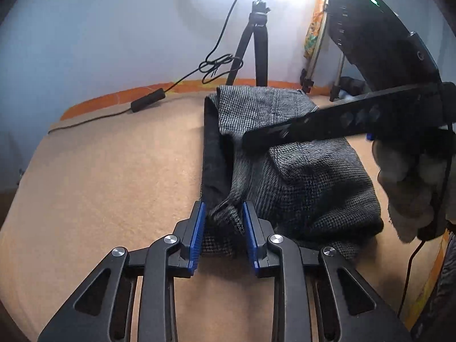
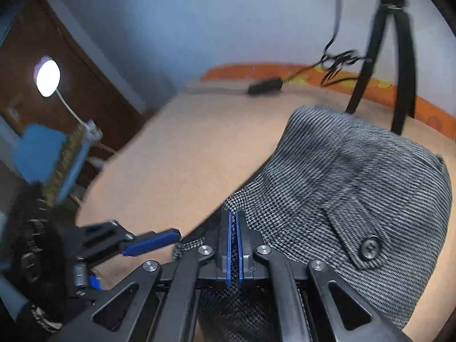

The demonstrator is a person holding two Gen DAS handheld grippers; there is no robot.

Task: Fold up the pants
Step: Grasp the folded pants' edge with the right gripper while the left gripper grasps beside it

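- The tan-covered surface (image 1: 99, 176), probably a bed or padded worktop, fills most of both views. Its left half is bare, so there is wide room to swing cloth that way. An orange border marks the far edge at the top of each frame.
- The grey houndstooth pants (image 1: 299, 171) lie bunched in the centre-right of the left wrist view, partly folded, with a dark inner band along their left edge. That gathered heap suggests a fold in progress, not a finished one.
- The right gripper (image 2: 233, 245) sits at lower centre of its view, fingers fully closed on a pinch of the fabric, likely to lift that edge.
- The left gripper (image 1: 222, 225) is at lower centre of its view. Its fingers are narrowly open around a puckered fabric corner, and whether they press it I cannot tell.
- A tripod (image 1: 256, 42) and a cable with an inline block (image 1: 148, 99) stand along the far edge and limit any reach there.
- A buttoned pocket flap (image 2: 367, 248) faces up at lower right.
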